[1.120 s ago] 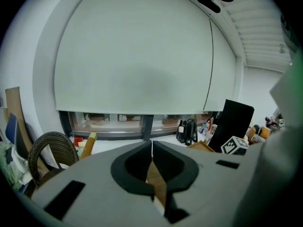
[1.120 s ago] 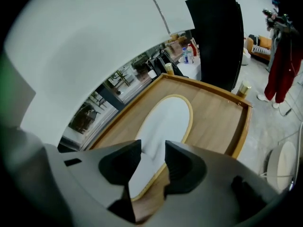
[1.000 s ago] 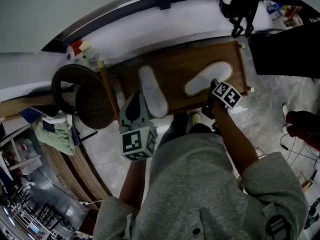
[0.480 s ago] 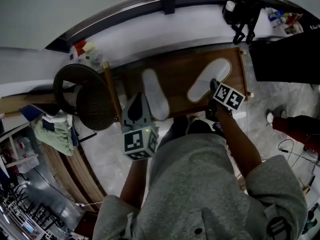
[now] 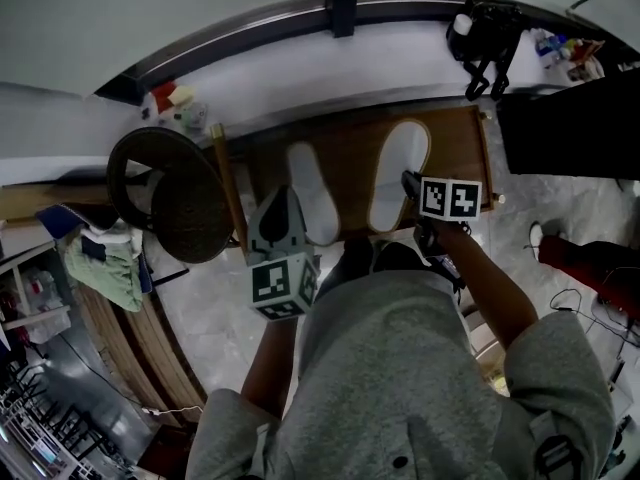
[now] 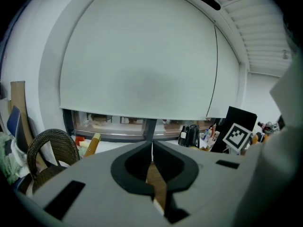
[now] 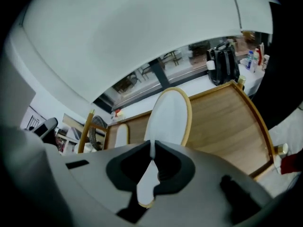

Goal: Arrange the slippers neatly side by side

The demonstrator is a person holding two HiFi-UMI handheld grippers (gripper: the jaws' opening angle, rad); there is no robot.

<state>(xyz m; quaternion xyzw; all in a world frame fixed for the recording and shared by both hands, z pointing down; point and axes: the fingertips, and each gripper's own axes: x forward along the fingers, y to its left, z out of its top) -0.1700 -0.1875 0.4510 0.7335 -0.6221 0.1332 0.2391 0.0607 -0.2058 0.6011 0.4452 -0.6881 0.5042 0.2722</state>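
Two white slippers lie on a wooden table (image 5: 456, 136). The left slipper (image 5: 311, 190) points away from me, and the right slipper (image 5: 399, 172) lies almost parallel to it, a short gap apart. My right gripper (image 5: 411, 189) is at the right slipper's heel. In the right gripper view it (image 7: 152, 149) is shut on the tan-rimmed heel edge of that slipper (image 7: 169, 113), with the other slipper (image 7: 121, 135) further left. My left gripper (image 5: 277, 220) hovers just left of the left slipper's heel. Its jaws (image 6: 152, 149) are shut with nothing between them.
A round wicker chair (image 5: 164, 194) stands close to the table's left end. A black bag (image 5: 484, 26) and small bottles (image 5: 560, 18) sit on the white ledge behind. A black panel (image 5: 570, 98) borders the table's right end. Clothes (image 5: 105, 263) lie at lower left.
The right gripper's jaws closed on the right slipper's heel and swung it from a slant toward the right to nearly parallel with the left slipper. The left gripper barely moved.
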